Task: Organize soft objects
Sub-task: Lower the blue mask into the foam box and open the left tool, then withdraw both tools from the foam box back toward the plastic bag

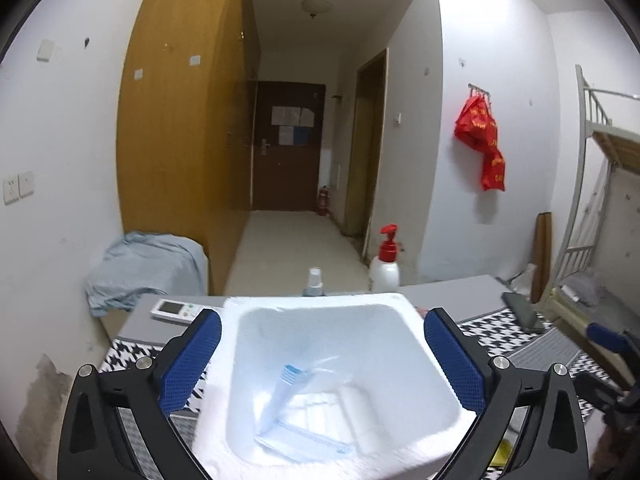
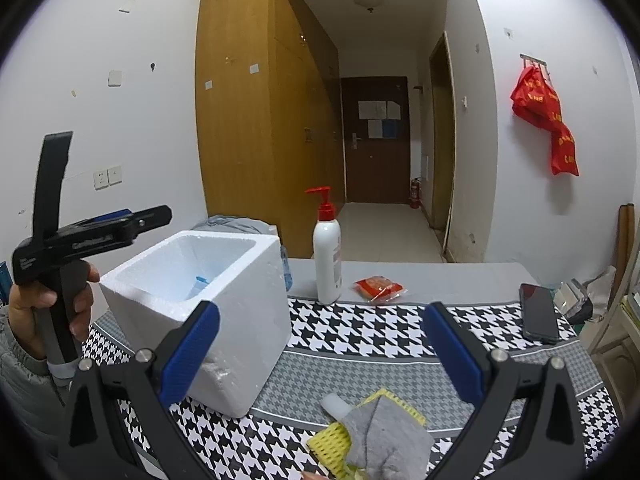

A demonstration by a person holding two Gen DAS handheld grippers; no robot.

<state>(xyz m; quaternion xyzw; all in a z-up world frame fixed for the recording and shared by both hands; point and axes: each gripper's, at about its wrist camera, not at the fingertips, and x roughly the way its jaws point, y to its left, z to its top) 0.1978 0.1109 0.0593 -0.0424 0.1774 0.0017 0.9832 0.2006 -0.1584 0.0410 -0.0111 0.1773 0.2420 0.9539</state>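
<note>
A white foam box [image 1: 436, 364] stands on the houndstooth-cloth table [image 2: 384, 332]; it also shows in the right wrist view [image 2: 244, 320]. A clear bag of blue-striped masks [image 1: 296, 412] lies inside it. My left gripper [image 1: 322, 354] is open and empty, hovering over the box's opening; it shows from outside in the right wrist view [image 2: 132, 218]. My right gripper [image 2: 320, 348] is open and empty, above a pile of a grey cloth [image 2: 390, 436] and a yellow mesh cloth [image 2: 334, 440] at the table's front.
A white pump bottle with red top [image 2: 328, 256], a red packet [image 2: 380, 286] and a black phone [image 2: 538, 312] stand behind. A remote [image 1: 174, 310] and small spray bottle [image 1: 314, 280] sit at the far edge. A blue-grey cloth [image 1: 144, 268] drapes left.
</note>
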